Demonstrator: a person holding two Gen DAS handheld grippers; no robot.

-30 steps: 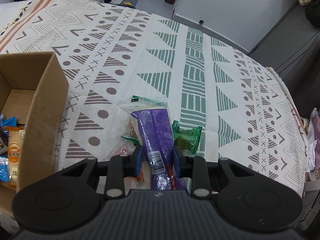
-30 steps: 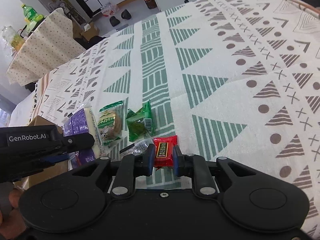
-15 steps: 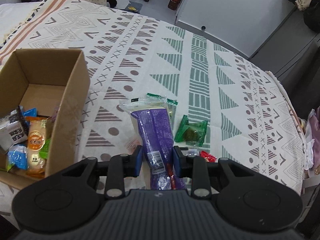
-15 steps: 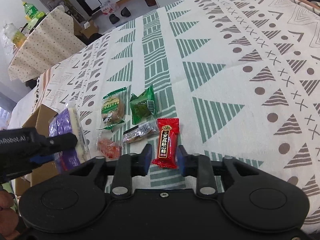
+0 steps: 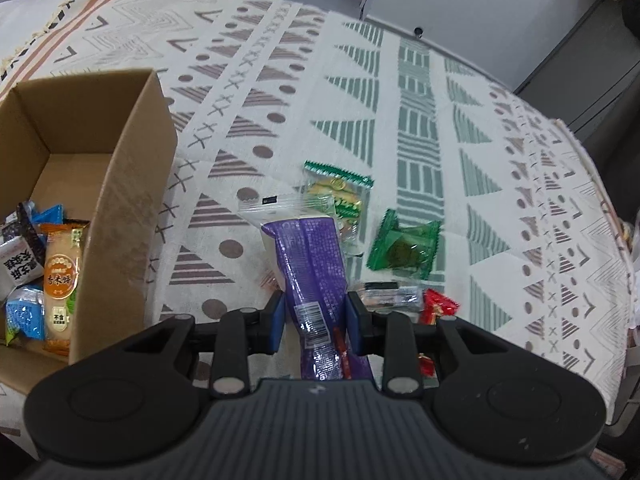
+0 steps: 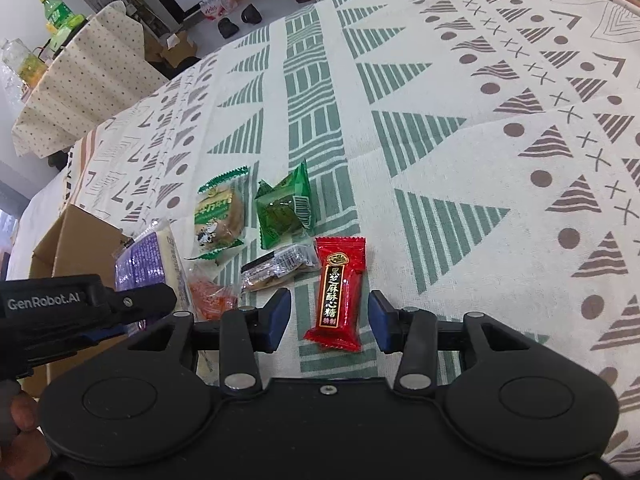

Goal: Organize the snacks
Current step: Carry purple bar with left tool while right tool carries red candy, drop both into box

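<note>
The left gripper clamps the purple packet lifted beside the cardboard box, presumably for dropping in; the right gripper gapes wide around the red candy, lying loose on the tablecloth.

The purple pack's near end is hidden behind the left gripper's body. A red candy and a clear wrapper are partly hidden behind that gripper's right finger. The box is cut off at the left edge, its packets only partly visible. In the right wrist view, an orange packet is partly hidden.
</note>
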